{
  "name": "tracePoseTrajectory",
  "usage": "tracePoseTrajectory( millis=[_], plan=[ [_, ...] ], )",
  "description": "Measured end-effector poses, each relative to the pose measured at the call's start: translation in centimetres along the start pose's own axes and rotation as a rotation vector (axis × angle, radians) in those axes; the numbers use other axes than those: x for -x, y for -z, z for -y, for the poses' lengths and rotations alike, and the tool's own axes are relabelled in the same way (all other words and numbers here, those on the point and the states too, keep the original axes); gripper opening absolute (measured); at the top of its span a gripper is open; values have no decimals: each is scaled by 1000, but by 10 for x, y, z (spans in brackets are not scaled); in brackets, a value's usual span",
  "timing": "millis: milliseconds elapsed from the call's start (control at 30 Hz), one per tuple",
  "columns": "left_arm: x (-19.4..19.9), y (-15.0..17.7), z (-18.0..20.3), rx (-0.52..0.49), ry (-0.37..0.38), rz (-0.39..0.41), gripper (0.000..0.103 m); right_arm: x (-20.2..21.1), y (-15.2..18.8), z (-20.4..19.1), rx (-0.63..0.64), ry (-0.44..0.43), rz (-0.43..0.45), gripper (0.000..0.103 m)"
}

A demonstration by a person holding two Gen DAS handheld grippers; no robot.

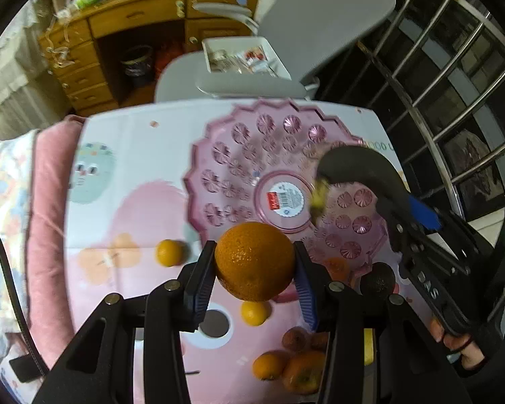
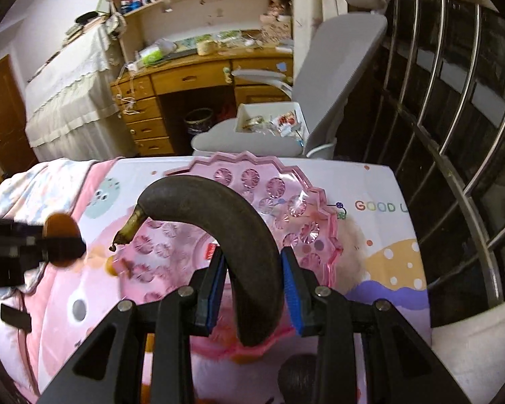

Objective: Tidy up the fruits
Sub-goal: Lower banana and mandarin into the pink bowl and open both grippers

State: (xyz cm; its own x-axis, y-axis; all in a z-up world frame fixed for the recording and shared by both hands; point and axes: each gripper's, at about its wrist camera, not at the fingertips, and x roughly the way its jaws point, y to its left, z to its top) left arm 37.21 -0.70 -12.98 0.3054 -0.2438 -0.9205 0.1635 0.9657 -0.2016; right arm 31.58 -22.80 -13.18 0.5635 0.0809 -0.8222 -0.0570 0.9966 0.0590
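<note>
My left gripper (image 1: pixel 254 252) is shut on a large orange (image 1: pixel 254 261), held over the near rim of a pink cut-glass plate (image 1: pixel 252 155) on a printed mat. My right gripper (image 2: pixel 254 269) is shut on a blackened banana (image 2: pixel 225 229), whose stem end reaches over the plate (image 2: pixel 286 195). In the left wrist view the banana (image 1: pixel 353 165) hangs above the plate's right side. Small oranges (image 1: pixel 169 252) (image 1: pixel 255 313) (image 1: pixel 269 365) lie loose on the mat near a dark round fruit (image 1: pixel 377 282). In the right wrist view the large orange (image 2: pixel 60 224) shows at the far left.
A grey chair (image 1: pixel 320 17) carrying a white tray (image 1: pixel 242 55) of packets stands just beyond the mat. A wooden desk (image 1: pixel 124 27) is behind it. A metal railing (image 1: pixel 454 67) runs along the right. A pink cushion (image 1: pixel 47 219) and patterned blanket lie at the left.
</note>
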Motion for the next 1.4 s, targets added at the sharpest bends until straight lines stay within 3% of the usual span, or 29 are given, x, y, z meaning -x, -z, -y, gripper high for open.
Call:
tracePoseTrajectory(
  millis=[367,600,733,800,1000,1400],
  plan=[
    [-63,-9,4,-25,77,-83,43,-72,-6,19,-146,42,-162,33],
    [-73,-8,1,-26,58,-102,44,-82,-8,17,-194,43,-173,32],
    [-65,-9,2,-29,42,-86,48,-70,-17,17,-204,1,-153,32],
    [-56,-8,6,-35,35,-64,55,-62,-18,17,-199,0,-153,33],
    [-25,1,17,-56,17,-14,59,-34,-10,24,-251,-28,-176,34],
    [49,71,41,-31,-4,43,67,64,33,39,-346,-101,-141,35]
  ],
)
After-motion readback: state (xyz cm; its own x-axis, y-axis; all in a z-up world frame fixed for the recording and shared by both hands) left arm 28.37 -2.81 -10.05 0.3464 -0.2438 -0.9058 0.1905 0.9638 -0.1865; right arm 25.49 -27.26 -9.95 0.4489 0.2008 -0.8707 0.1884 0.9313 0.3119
